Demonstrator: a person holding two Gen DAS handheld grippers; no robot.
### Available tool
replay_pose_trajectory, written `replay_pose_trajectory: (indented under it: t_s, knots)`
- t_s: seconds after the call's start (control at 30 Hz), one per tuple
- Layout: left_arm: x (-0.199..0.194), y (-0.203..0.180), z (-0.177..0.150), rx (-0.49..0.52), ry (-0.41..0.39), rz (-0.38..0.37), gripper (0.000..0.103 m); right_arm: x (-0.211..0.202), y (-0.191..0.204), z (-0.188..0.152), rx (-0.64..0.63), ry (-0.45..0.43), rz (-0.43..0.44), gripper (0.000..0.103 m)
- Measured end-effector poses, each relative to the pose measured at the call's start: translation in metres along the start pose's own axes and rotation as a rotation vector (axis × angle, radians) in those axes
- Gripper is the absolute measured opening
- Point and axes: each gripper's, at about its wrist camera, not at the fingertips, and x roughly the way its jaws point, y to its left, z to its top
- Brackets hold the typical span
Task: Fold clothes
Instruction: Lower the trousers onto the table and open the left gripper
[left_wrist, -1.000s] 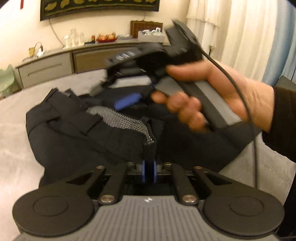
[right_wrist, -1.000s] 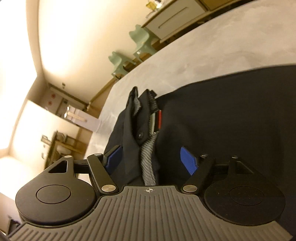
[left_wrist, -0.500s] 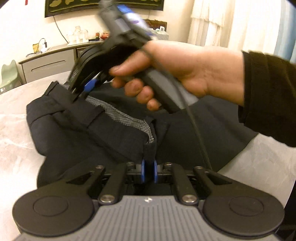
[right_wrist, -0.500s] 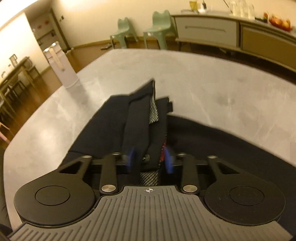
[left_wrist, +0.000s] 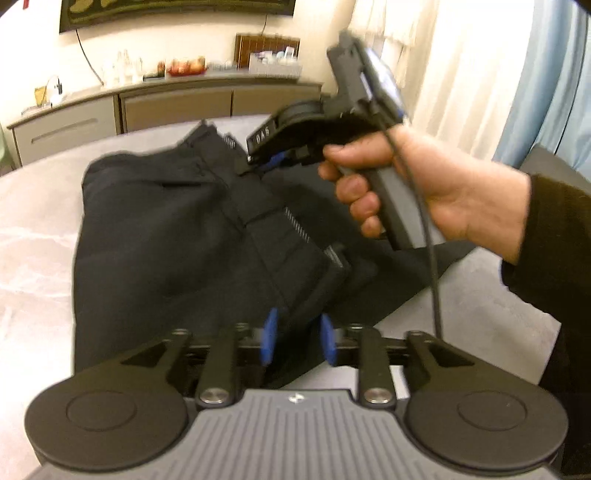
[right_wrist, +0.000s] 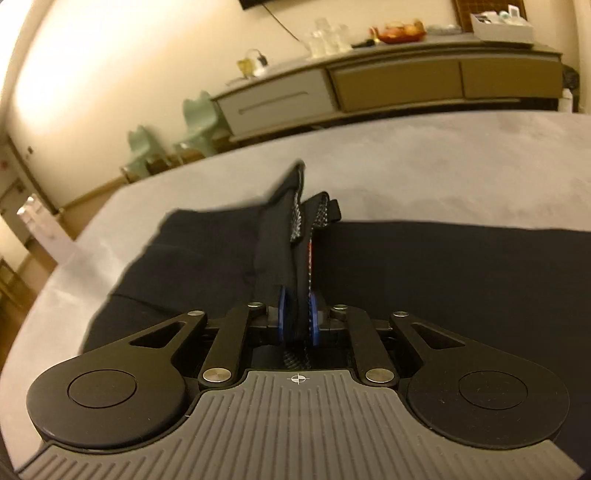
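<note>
A pair of dark navy trousers (left_wrist: 166, 236) lies on the grey table (left_wrist: 33, 206), its waistband with checked lining running from far centre toward me. My left gripper (left_wrist: 297, 341) is open, its blue pads on either side of the near end of the waistband. In the left wrist view the right gripper (left_wrist: 269, 158), held in a hand, sits at the far end of the waistband. In the right wrist view the right gripper (right_wrist: 295, 319) is shut on the waistband (right_wrist: 291, 236), which stands up in a raised fold above the trousers (right_wrist: 443, 266).
A long sideboard (right_wrist: 388, 81) with glasses and a fruit bowl stands beyond the table. Two pale green chairs (right_wrist: 195, 125) stand at the far left. White and blue curtains (left_wrist: 498, 74) hang at the right.
My left gripper has opened and let go of the waistband's near end. My right gripper has closed on the far end of the waistband. The trousers have shifted.
</note>
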Motion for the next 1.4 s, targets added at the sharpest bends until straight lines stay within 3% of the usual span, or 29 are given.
replay_pose_trajectory:
  t_s: [0.03, 0.1, 0.17, 0.2, 0.27, 0.33, 0.37, 0.4, 0.5, 0.57, 0.67, 0.73, 0.87, 0.93, 0.97, 1.07, 1.1, 1.17, 1.23, 1.27, 1.33, 1.4]
  knots:
    - [-0.012, 0.011, 0.0, -0.032, -0.045, -0.011, 0.06, -0.002, 0.001, 0.004, -0.002, 0.0, 0.002, 0.013]
    - [-0.035, 0.032, 0.0, -0.095, -0.136, -0.034, 0.068, -0.01, 0.007, 0.012, -0.032, -0.018, -0.016, 0.023]
    - [-0.059, 0.065, -0.005, -0.252, -0.235, -0.043, 0.077, -0.027, 0.014, 0.014, -0.069, -0.076, -0.072, 0.033]
    - [-0.061, 0.083, -0.007, -0.338, -0.245, -0.026, 0.079, -0.035, 0.017, 0.015, -0.089, -0.103, -0.101, 0.038]
    - [-0.052, 0.111, -0.009, -0.479, -0.215, 0.005, 0.077, -0.043, 0.028, 0.017, -0.139, -0.132, -0.111, 0.038]
    - [-0.029, 0.12, -0.009, -0.515, -0.102, 0.052, 0.058, -0.036, 0.041, 0.016, -0.188, -0.093, -0.062, 0.038]
    - [-0.015, 0.119, -0.009, -0.492, -0.036, 0.085, 0.056, -0.025, 0.046, 0.011, -0.207, -0.042, -0.033, 0.032]
    - [-0.006, 0.116, -0.008, -0.463, 0.009, 0.124, 0.051, -0.015, 0.05, 0.006, -0.22, 0.006, -0.023, 0.017]
    - [0.006, 0.115, -0.011, -0.421, 0.065, 0.223, 0.044, 0.008, 0.05, -0.012, -0.266, 0.042, -0.056, 0.009]
    - [0.004, 0.117, -0.012, -0.427, 0.059, 0.235, 0.042, 0.004, 0.048, -0.012, -0.276, 0.039, -0.058, 0.009]
    - [0.003, 0.119, -0.015, -0.414, 0.062, 0.265, 0.028, -0.024, 0.043, -0.007, -0.249, 0.005, -0.078, 0.026]
    - [0.001, 0.116, -0.014, -0.414, 0.062, 0.304, 0.019, -0.045, 0.037, -0.013, -0.224, -0.018, -0.066, 0.027]
    - [0.009, 0.108, -0.011, -0.388, 0.065, 0.402, 0.019, -0.043, 0.027, -0.045, -0.215, 0.029, -0.036, 0.025]
    - [0.003, 0.103, -0.011, -0.377, 0.068, 0.449, 0.021, -0.045, 0.022, -0.058, -0.209, 0.051, -0.035, 0.03]
    - [0.0, 0.102, -0.012, -0.374, 0.069, 0.468, 0.023, -0.053, 0.017, -0.057, -0.183, 0.052, -0.052, 0.038]
    - [-0.006, 0.101, -0.013, -0.372, 0.068, 0.505, 0.028, -0.09, -0.006, -0.057, -0.11, 0.032, -0.08, 0.045]
    - [-0.011, 0.101, -0.012, -0.375, 0.05, 0.496, 0.029, -0.106, -0.016, -0.058, -0.087, 0.017, -0.082, 0.053]
    - [-0.022, 0.098, -0.009, -0.382, 0.004, 0.466, 0.031, -0.139, -0.04, -0.061, -0.041, -0.012, -0.099, 0.058]
    - [-0.035, 0.091, -0.005, -0.378, -0.067, 0.426, 0.052, -0.177, -0.083, -0.069, 0.025, -0.038, -0.18, 0.062]
    - [-0.033, 0.081, 0.003, -0.371, -0.076, 0.4, 0.057, -0.196, -0.112, -0.073, 0.084, -0.057, -0.251, 0.067]
    - [-0.027, 0.057, 0.022, -0.356, -0.08, 0.345, 0.059, -0.235, -0.17, -0.08, 0.205, -0.095, -0.393, 0.072]
    - [-0.022, 0.033, 0.04, -0.341, -0.084, 0.29, 0.059, -0.25, -0.205, -0.088, 0.258, -0.11, -0.457, 0.073]
